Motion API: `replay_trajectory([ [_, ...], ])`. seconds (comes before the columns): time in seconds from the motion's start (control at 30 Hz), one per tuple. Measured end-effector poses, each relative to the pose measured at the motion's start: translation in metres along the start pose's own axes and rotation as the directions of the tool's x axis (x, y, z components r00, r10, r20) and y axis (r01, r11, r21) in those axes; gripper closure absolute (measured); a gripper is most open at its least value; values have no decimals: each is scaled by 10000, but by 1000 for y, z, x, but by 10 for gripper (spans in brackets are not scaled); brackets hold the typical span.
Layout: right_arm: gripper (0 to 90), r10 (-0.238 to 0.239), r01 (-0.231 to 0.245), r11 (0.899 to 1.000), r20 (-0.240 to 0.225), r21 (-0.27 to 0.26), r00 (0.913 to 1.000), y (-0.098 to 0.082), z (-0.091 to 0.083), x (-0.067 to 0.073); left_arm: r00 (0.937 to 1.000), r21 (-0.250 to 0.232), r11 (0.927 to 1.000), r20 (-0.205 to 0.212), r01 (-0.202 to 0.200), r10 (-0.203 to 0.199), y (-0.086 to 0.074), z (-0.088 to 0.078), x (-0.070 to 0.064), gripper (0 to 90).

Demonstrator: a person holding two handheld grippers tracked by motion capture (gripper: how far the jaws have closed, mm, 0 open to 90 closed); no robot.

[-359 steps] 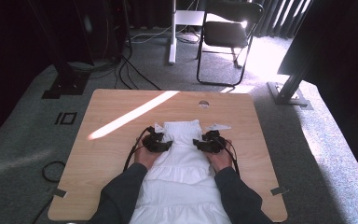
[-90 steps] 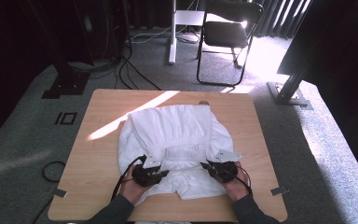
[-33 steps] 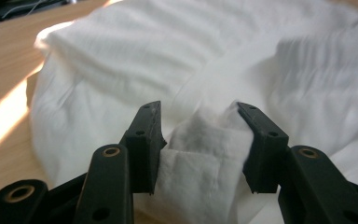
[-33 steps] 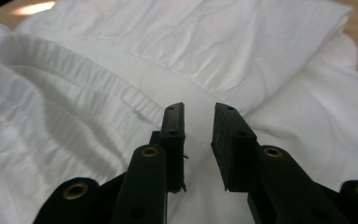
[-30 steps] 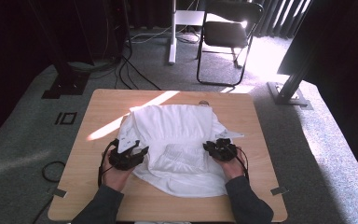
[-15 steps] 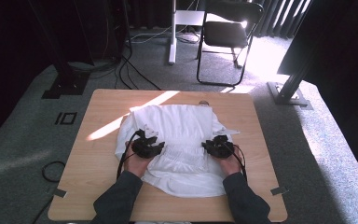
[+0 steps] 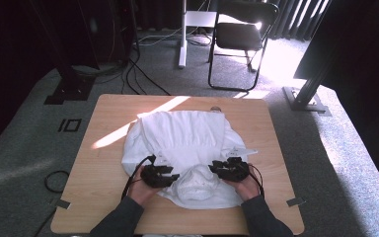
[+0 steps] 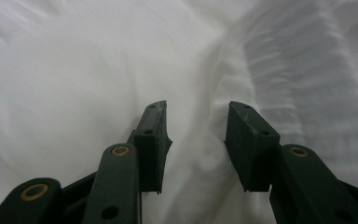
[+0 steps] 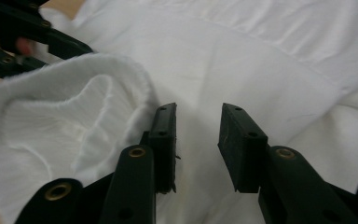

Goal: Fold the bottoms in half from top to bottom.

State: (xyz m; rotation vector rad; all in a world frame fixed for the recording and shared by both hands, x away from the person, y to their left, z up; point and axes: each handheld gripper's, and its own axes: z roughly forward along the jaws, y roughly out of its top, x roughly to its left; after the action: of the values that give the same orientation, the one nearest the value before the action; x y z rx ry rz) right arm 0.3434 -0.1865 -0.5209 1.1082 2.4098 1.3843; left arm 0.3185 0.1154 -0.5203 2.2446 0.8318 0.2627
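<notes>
A white garment (image 7: 187,138) lies crumpled on the wooden table (image 7: 103,197), with a ribbed bunch (image 7: 197,182) between the two hands. My left gripper (image 7: 160,175) rests on its near left part. In the left gripper view the left gripper (image 8: 196,109) has a ridge of cloth in the gap; its jaws have just been closing a little, and the pads stand clear of it. My right gripper (image 7: 229,169) sits on the near right part. Its jaws (image 9: 198,109) have just been opening, over flat cloth beside a ribbed fold (image 9: 74,121).
Bare wood (image 7: 98,163) lies left of the garment and along the near edge. A small object (image 7: 216,108) sits at the far edge. A folding chair (image 7: 242,39), cables (image 7: 143,74) and stand bases (image 7: 306,98) are on the carpet beyond.
The left hand came in from the garment's left edge and dropped toward the near side. The right hand shifted slightly. The cloth's near part is now bunched between the grippers.
</notes>
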Motion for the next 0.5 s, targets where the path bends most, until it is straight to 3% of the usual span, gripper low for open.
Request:
replay_trajectory([
  [0.13, 638, -183, 187, 9992, 144, -341, 9997, 3, -5, 6, 9999, 61, 9999, -63, -103, 103, -11, -6, -6, 569],
  [0.2, 621, -136, 140, 9987, 85, -483, 9999, 9, -4, 9, 10000, -24, 10000, -61, 77, -77, -19, -16, -5, 556],
  [0.33, 599, -533, 538, 9984, -234, 186, 9983, 4, 10, 23, 9966, -269, 9992, -765, 284, -304, -31, -38, 4, 537],
  [0.4, 603, -804, 827, 9941, -340, 703, 9962, -5, 18, 31, 9895, -706, 9953, -1240, 660, -744, -34, -54, 15, 537],
  [0.43, 610, -906, 938, 9906, -366, 1000, 9952, -9, 22, 34, 9830, -945, 9919, -1547, 853, -993, -35, -63, 22, 537],
  [0.5, 616, -1072, 1128, 9844, -479, 1351, 9931, -16, 26, 36, 9758, -1220, 9863, -1750, 1108, -1312, -33, -73, 32, 536],
])
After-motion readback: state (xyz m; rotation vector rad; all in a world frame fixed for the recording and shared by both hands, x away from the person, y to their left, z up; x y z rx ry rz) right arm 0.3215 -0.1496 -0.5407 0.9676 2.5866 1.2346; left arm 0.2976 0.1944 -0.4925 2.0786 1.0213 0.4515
